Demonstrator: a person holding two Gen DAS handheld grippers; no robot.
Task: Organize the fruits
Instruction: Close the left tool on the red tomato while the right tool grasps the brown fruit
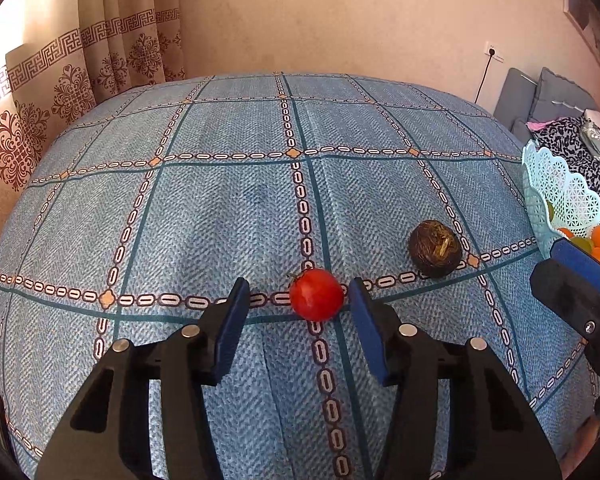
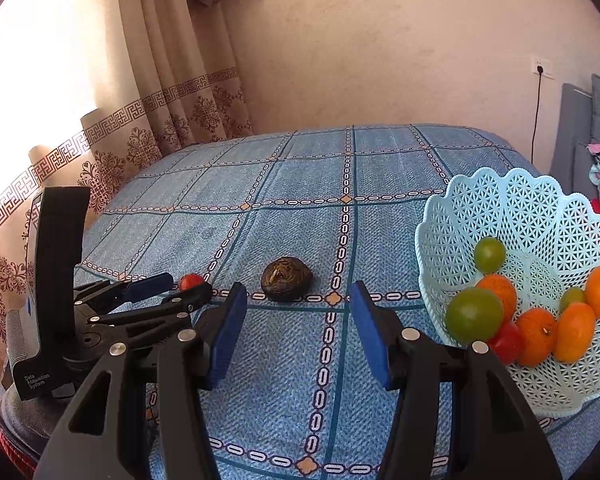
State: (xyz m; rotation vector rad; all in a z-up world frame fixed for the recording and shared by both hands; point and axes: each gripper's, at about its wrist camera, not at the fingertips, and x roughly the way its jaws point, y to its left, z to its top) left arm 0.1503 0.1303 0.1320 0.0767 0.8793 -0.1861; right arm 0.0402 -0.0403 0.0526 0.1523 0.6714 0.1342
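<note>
1. The bench (image 1: pixel 228 208), under a blue checked cloth, carries everything; only two pieces still lie loose on it.
2. The pale lattice basket (image 2: pixel 512 216) stands at the right, already holding green, orange and red fruits.
3. The left gripper (image 1: pixel 298 312) has its jaws spread wide and holds nothing. The right gripper (image 2: pixel 300 312) is likewise wide open and empty, hanging between the dark fruit and the basket.
4. The dark brown fruit (image 1: pixel 435 248) sits well right of the left gripper, untouched.
5. The small red tomato (image 1: pixel 317 294) lies between the left jaws, nearer the right pad, perhaps just touching it.
6. Judged step: picking up the tomato. Next calls for centring, closing gently, then carrying it to the basket.
</note>
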